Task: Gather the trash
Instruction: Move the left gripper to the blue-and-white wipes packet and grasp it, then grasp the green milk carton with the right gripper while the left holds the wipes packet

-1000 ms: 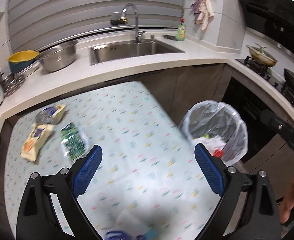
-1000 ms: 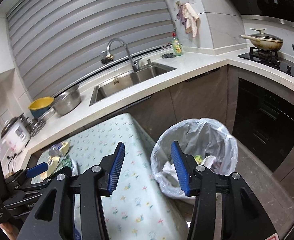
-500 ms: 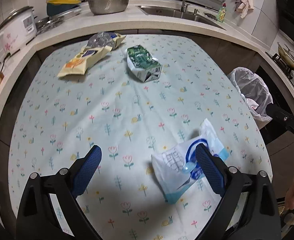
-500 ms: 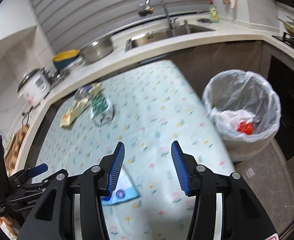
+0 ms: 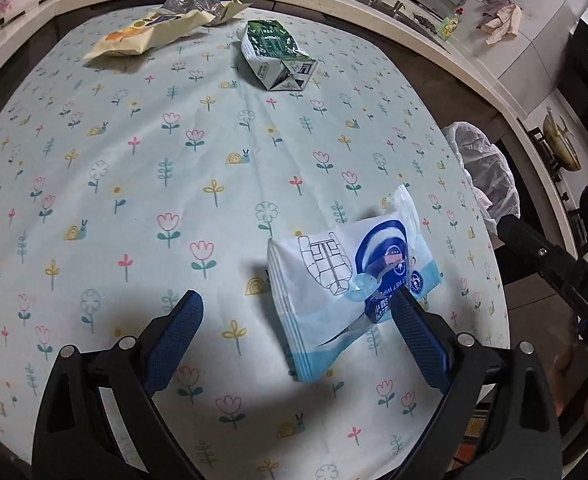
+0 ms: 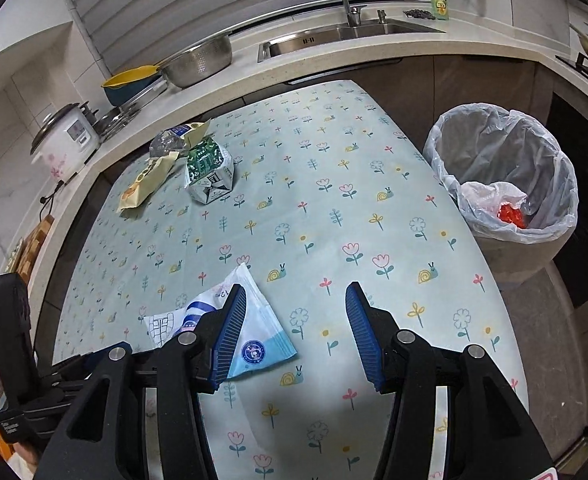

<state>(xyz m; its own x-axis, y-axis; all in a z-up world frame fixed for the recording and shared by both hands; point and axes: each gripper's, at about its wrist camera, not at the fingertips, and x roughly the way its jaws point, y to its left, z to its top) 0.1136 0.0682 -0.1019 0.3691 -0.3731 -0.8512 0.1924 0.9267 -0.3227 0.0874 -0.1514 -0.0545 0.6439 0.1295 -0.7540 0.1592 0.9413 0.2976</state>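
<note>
The wet-wipe packet [image 5: 350, 280] lies flat on the table [image 5: 214, 152], well short of the bin [image 6: 506, 176] that stands beside the table's edge. The left gripper [image 5: 294, 340] hangs over the packet with fingers spread wide and holding nothing, one finger over its corner, probably lined up to straddle it for a pinch. The right gripper [image 6: 294, 332] is likewise released and empty, nearer the bin. A green carton [image 5: 276, 56] and snack bags [image 5: 150, 34] wait farthest from the bin.
</note>
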